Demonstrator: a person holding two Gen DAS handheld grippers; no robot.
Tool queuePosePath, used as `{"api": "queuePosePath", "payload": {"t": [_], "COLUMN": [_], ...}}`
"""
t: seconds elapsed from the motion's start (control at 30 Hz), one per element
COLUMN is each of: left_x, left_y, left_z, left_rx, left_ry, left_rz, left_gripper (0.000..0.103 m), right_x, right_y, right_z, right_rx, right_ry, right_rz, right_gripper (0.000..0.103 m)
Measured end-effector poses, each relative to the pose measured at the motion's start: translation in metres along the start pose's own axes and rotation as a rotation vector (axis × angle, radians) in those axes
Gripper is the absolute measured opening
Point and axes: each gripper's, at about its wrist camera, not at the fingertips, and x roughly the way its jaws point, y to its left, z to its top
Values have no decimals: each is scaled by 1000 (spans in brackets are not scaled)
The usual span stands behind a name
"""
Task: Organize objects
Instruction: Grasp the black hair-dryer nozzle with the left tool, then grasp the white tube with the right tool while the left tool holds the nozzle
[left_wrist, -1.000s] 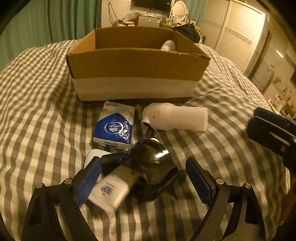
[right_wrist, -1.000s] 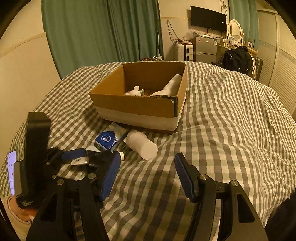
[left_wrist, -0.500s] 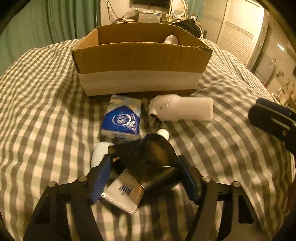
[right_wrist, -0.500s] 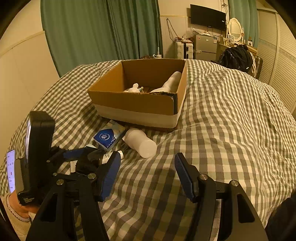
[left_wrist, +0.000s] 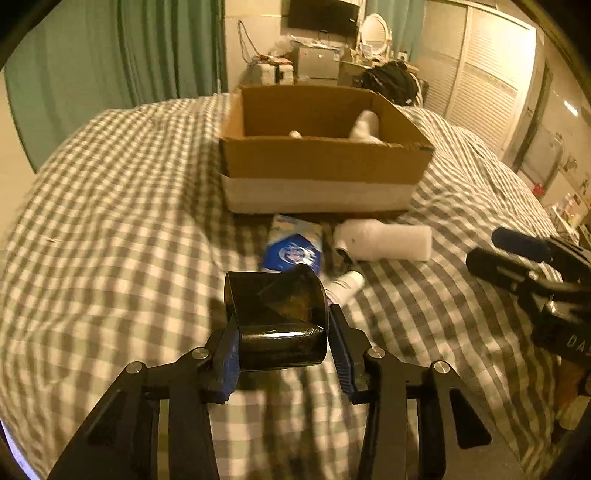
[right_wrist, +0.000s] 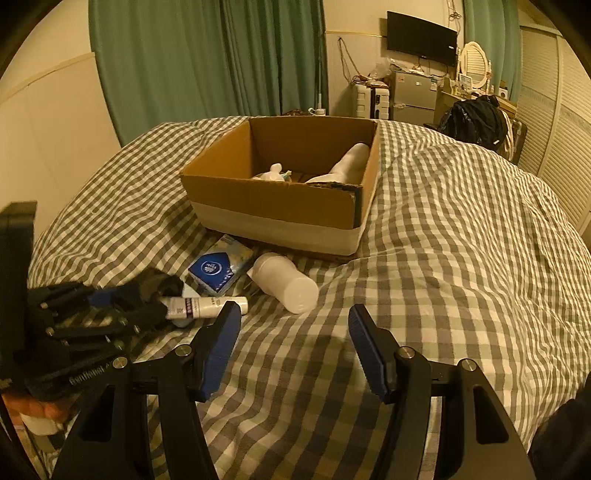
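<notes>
Right tongs (right_wrist: 294, 325) gape over checked bedding (right_wrist: 461, 236), short of the cardboard box (right_wrist: 273, 201).

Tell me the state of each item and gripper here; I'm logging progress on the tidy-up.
left gripper: shut on the dark container, lifted.
right gripper: open, holding nothing.
cardboard box: open-topped, partly filled.
white bottle: lying on its side.
tissue pack: flat on the bedcover.
small tube: lying down.
</notes>
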Motion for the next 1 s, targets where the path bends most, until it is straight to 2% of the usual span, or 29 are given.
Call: {"api": "queuePosePath", "payload": {"t": [0.27,0.53,0.77,0.9,0.97,1.0], "left_x": [-24,-26,-17,-11,-8,-8], "left_y": [25,48,62,68,70,71], "left_z": [7,11,16,17,17,16], "left_rx": [-39,-61,-78,-86,-99,-102], "left_ry": [-61,-90,-92,-84,-79,-77], "left_rz": [44,108,100,85,70,65], "left_gripper": [43,43,43,43,43,43], "right_x": [14,60,100,115,121,124], "right_y": [29,73,97,108,110,109], "right_z": [2,-5,-6,0,5,7], "right_rx": [-105,-309,-418,-470,-476,-475], "right_ry": [36,161,240,228,220,219], "right_rz": [24,42,34,19,31,34], "right_gripper": [61,60,60,60,52,45]}}
